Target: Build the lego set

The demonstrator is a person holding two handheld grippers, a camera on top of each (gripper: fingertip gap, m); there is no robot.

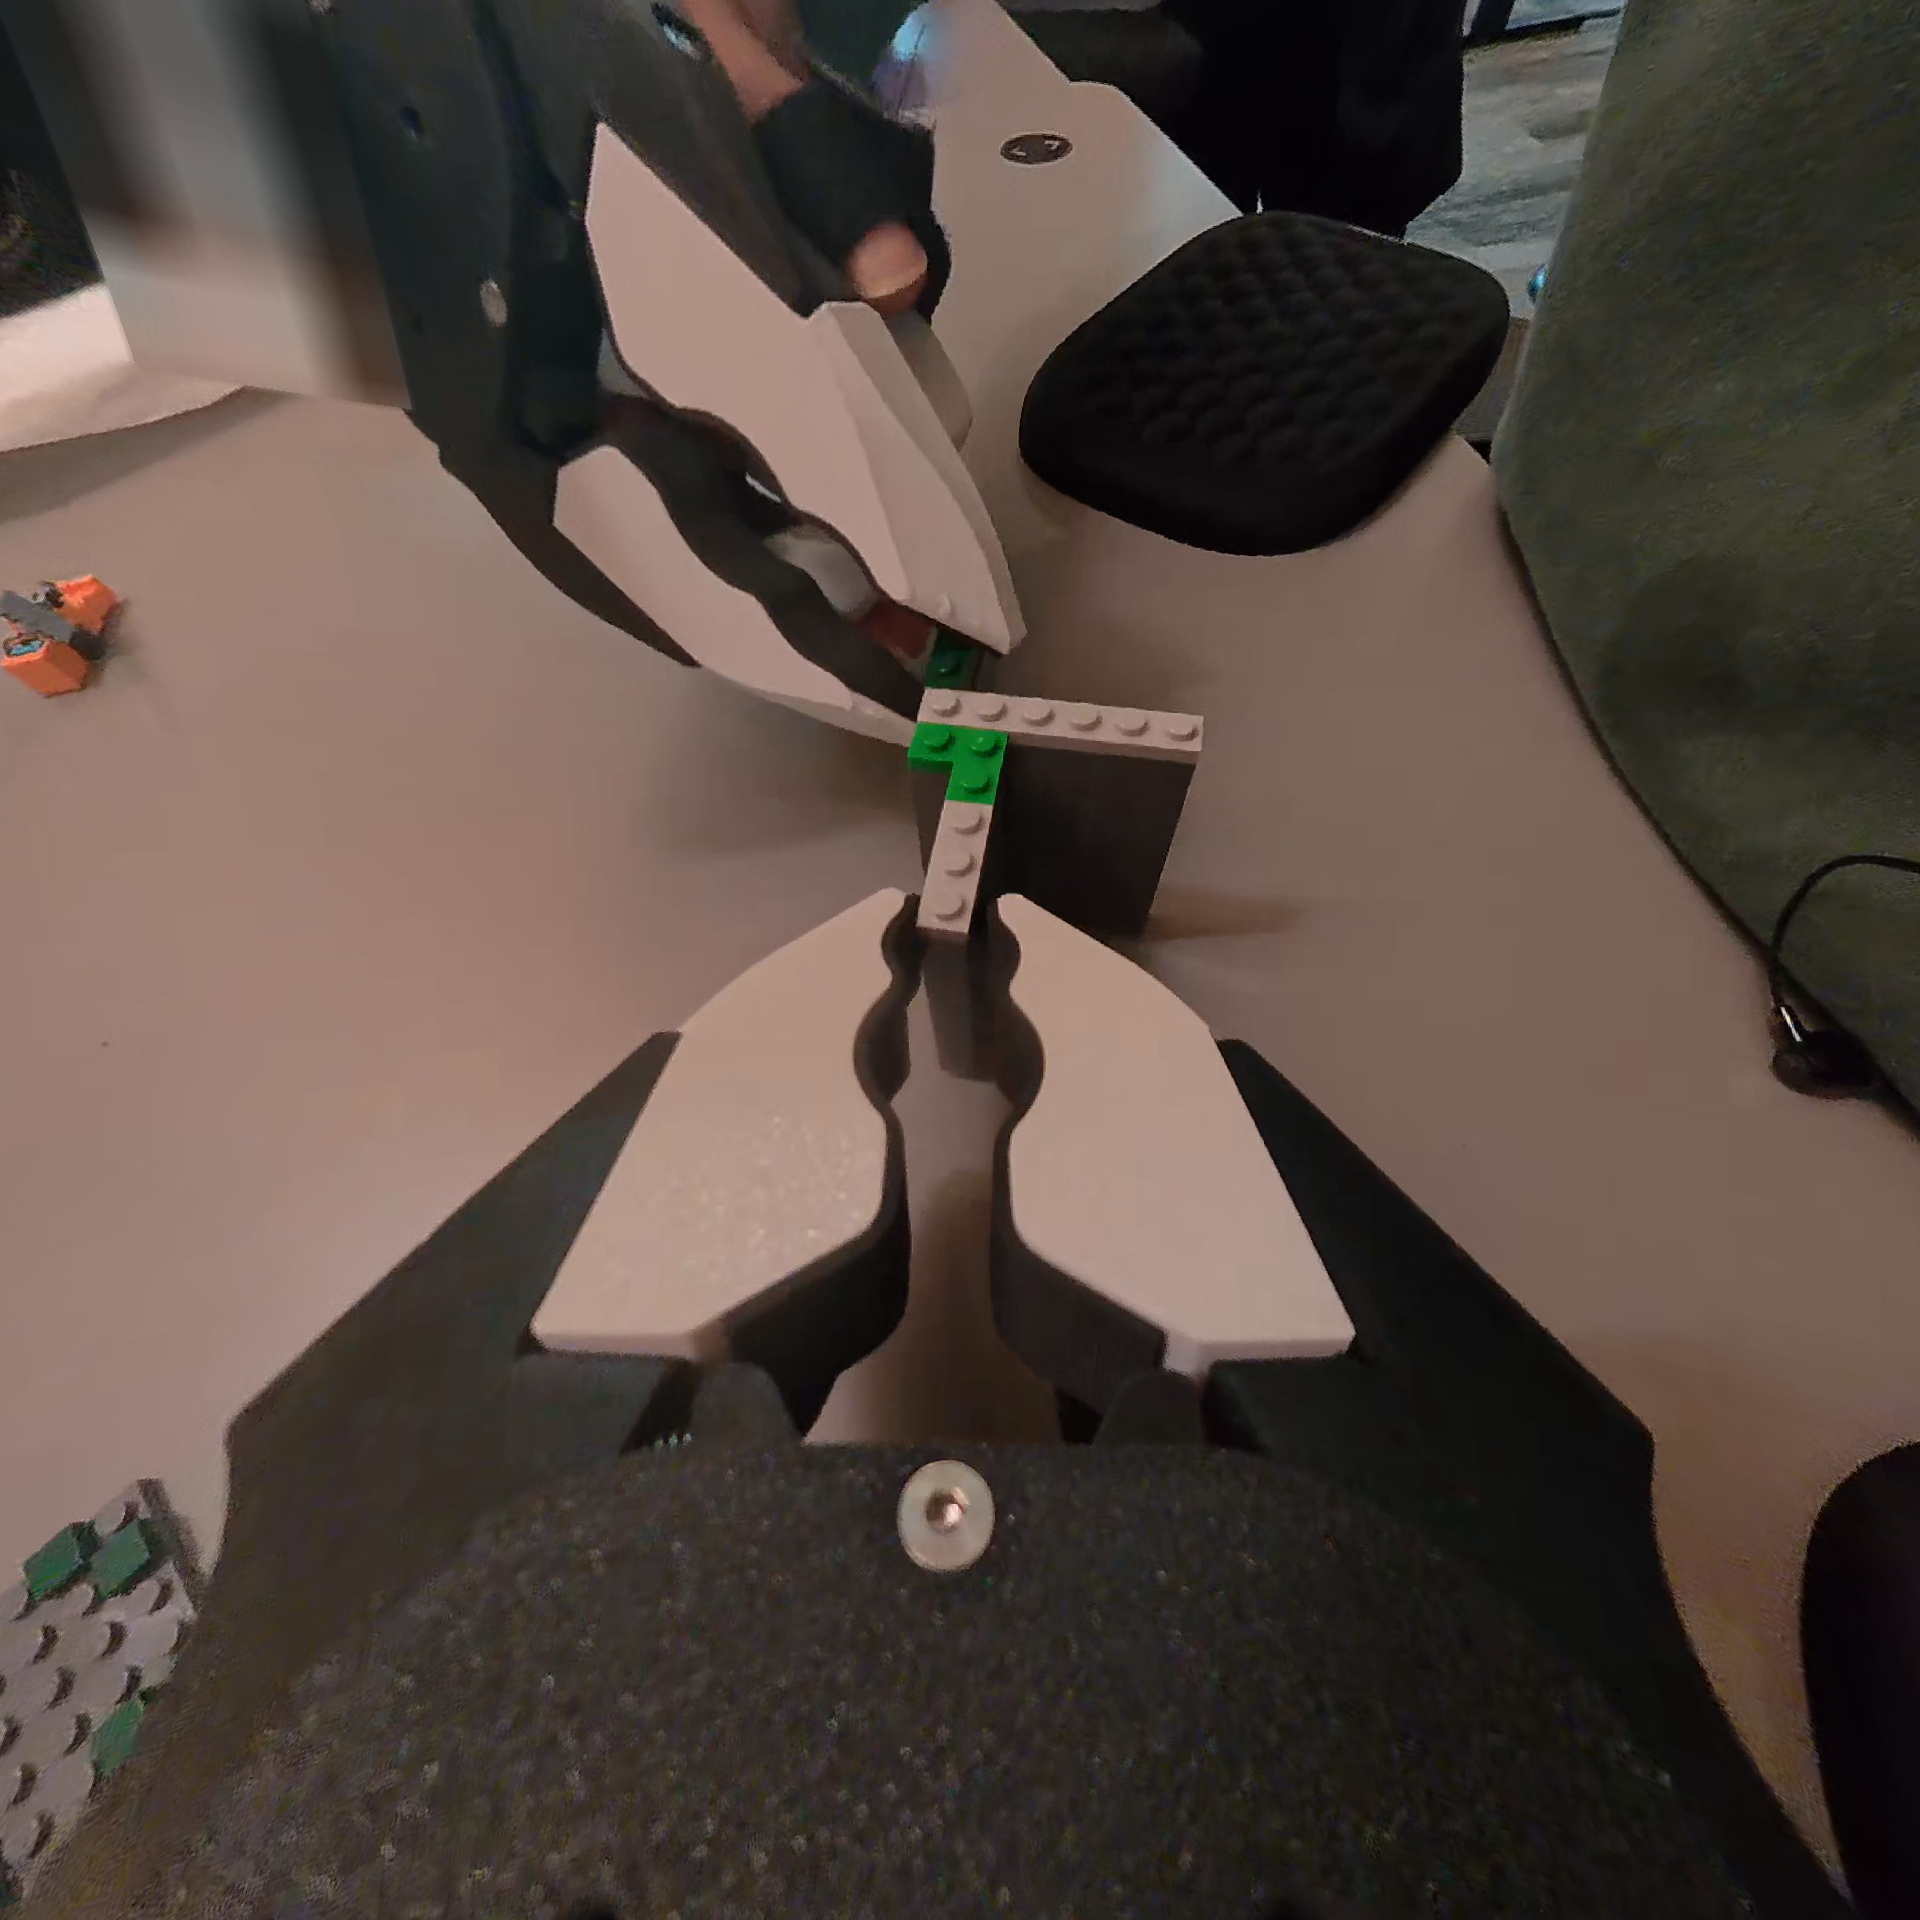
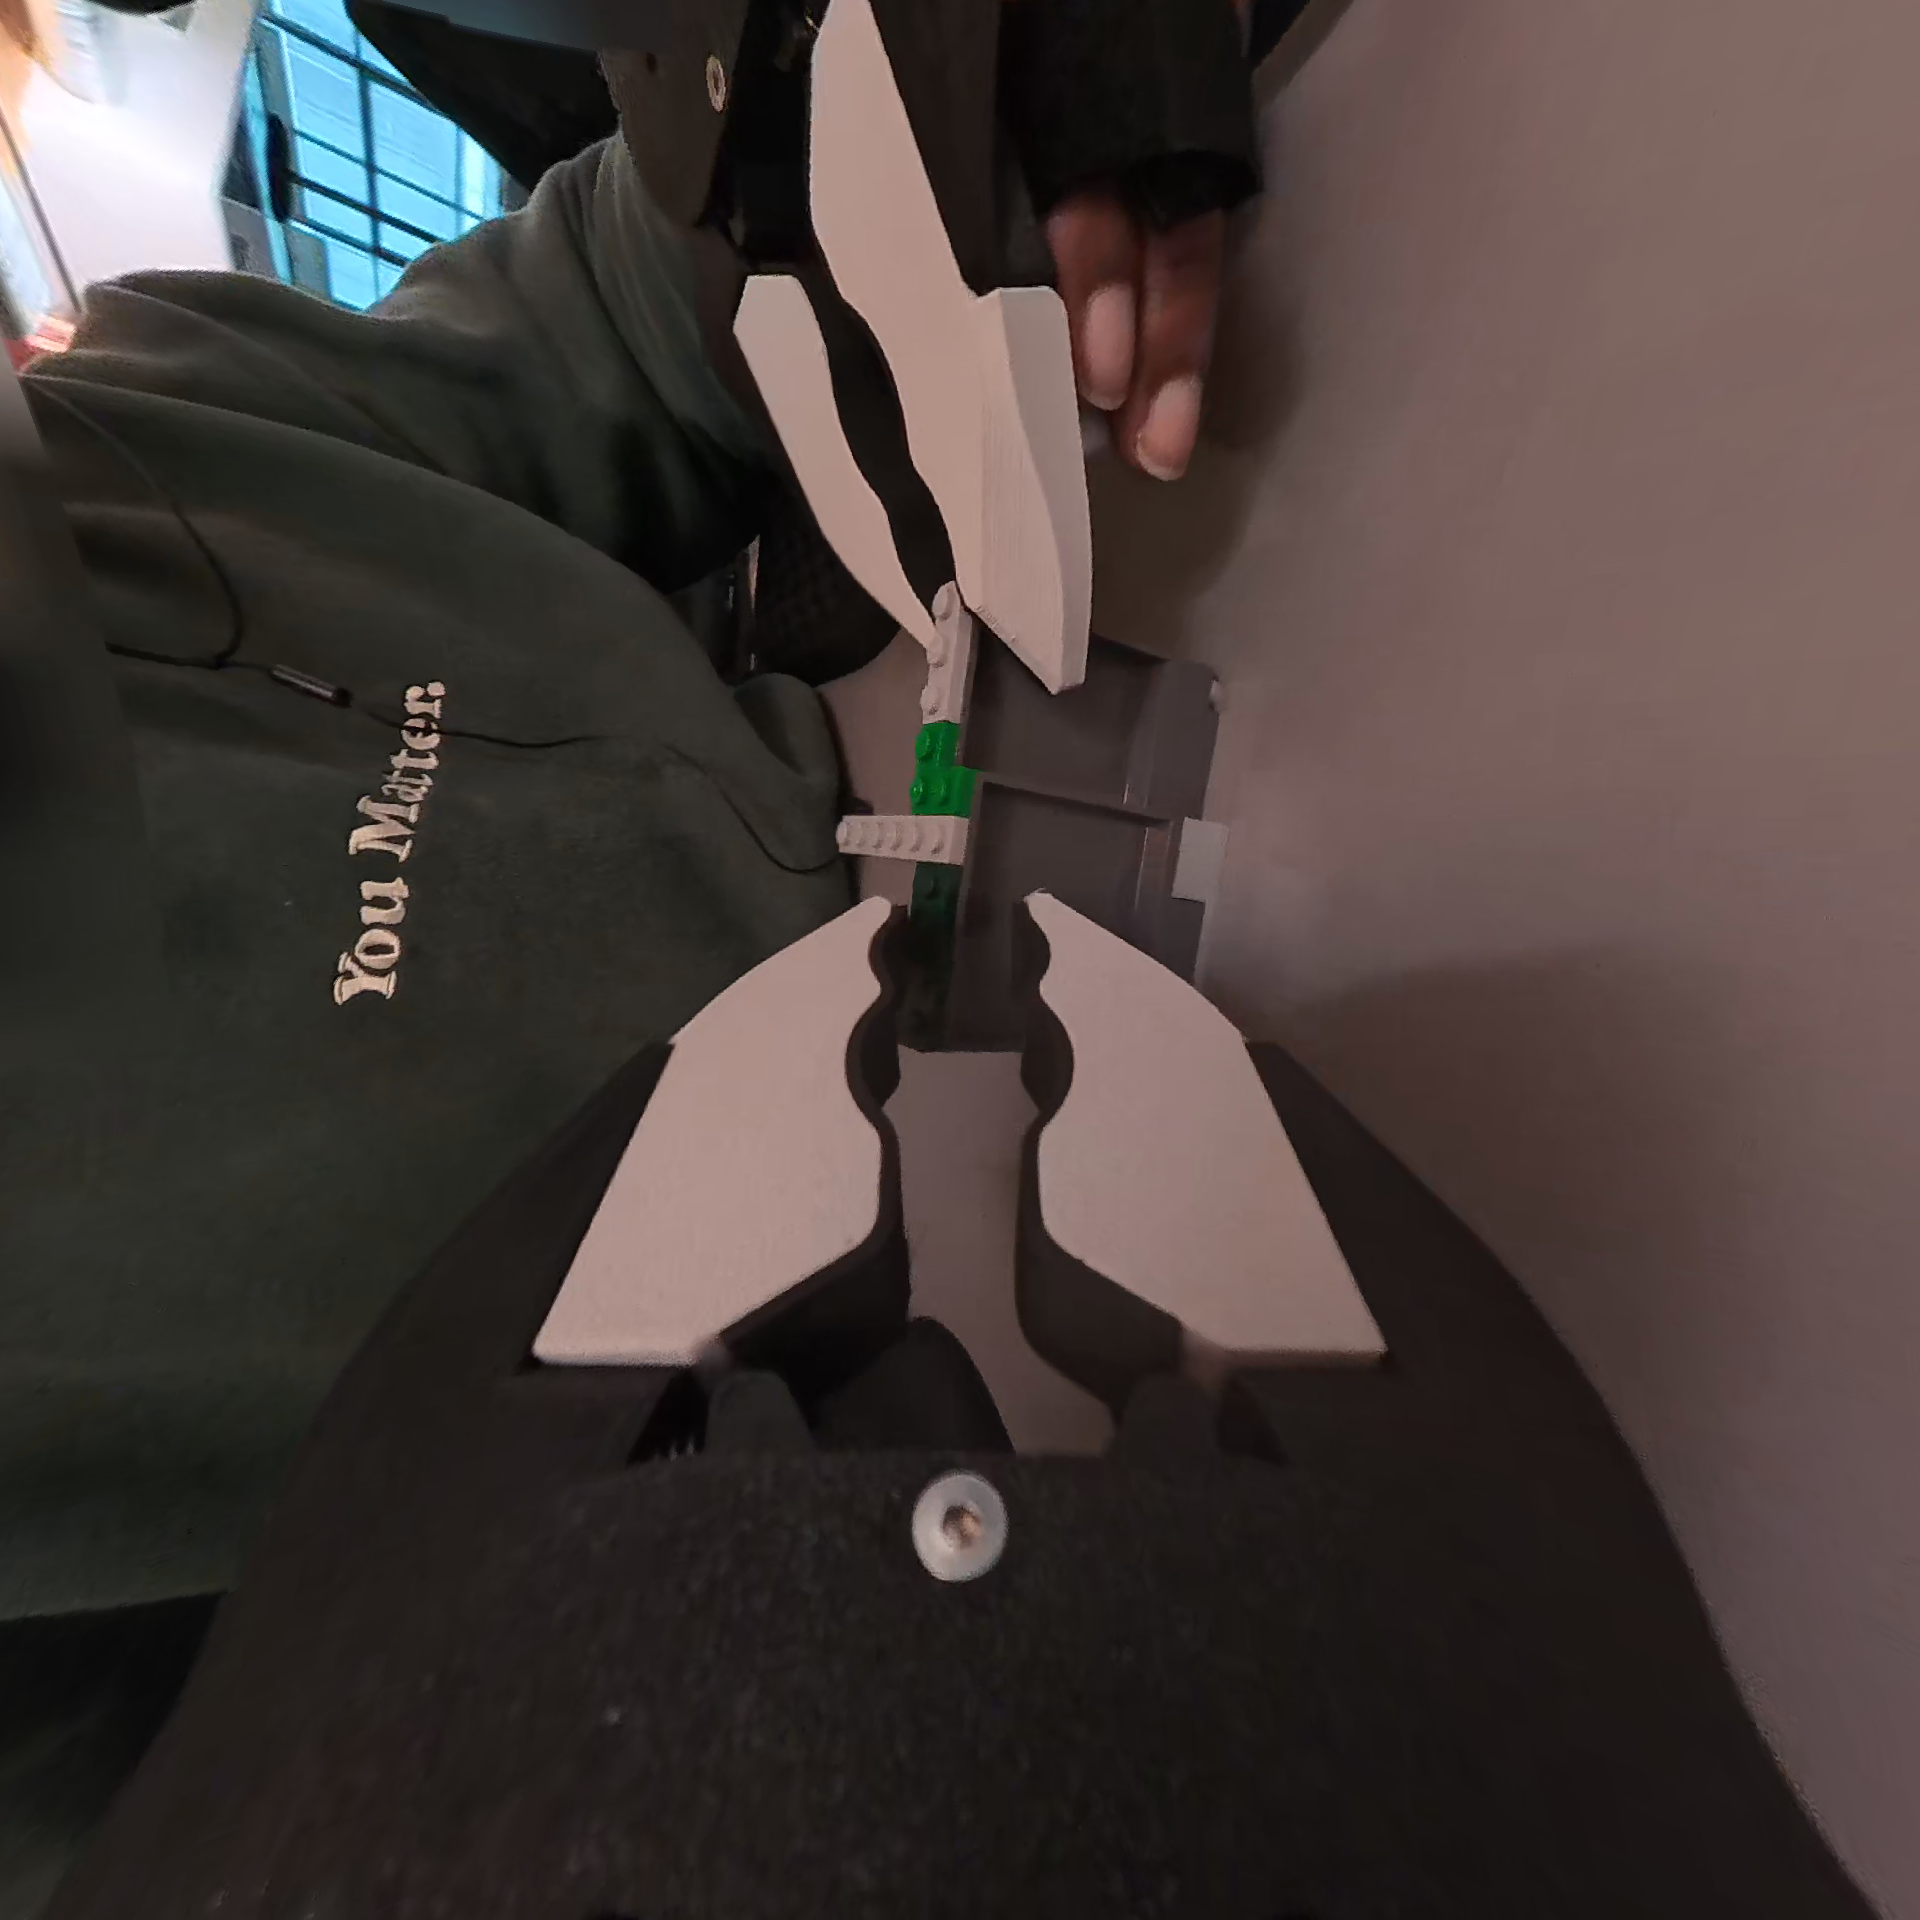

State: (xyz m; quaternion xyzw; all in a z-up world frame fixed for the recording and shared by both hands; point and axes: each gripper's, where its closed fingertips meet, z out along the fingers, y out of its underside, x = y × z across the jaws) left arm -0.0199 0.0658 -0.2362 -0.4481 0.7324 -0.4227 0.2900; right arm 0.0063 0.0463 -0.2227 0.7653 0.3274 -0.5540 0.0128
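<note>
Two grippers meet on one lego assembly (image 1: 1039, 800) standing upright on the pale table (image 1: 416, 935). From the left wrist view, the left gripper (image 1: 948, 925) has its jaws drawn narrow around the near end of a light grey studded strip (image 1: 958, 868), pads touching its sides. A green corner plate (image 1: 961, 756) sits where that strip joins a longer grey strip (image 1: 1065, 719); dark walls drop below. Opposite, the right gripper (image 1: 951, 665) bites the far end. An orange piece (image 1: 57, 634) lies well apart at left — a studded baseplate (image 1: 73, 1652) near the bottom corner.

From the right wrist view, the right gripper (image 2: 956, 914) is part-closed around the dark grey wall (image 2: 982, 935) and green plates, pads against both sides. The left gripper (image 2: 961, 613) clamps the far end; a dark green sweatshirt (image 2: 416, 727) fills the left.
</note>
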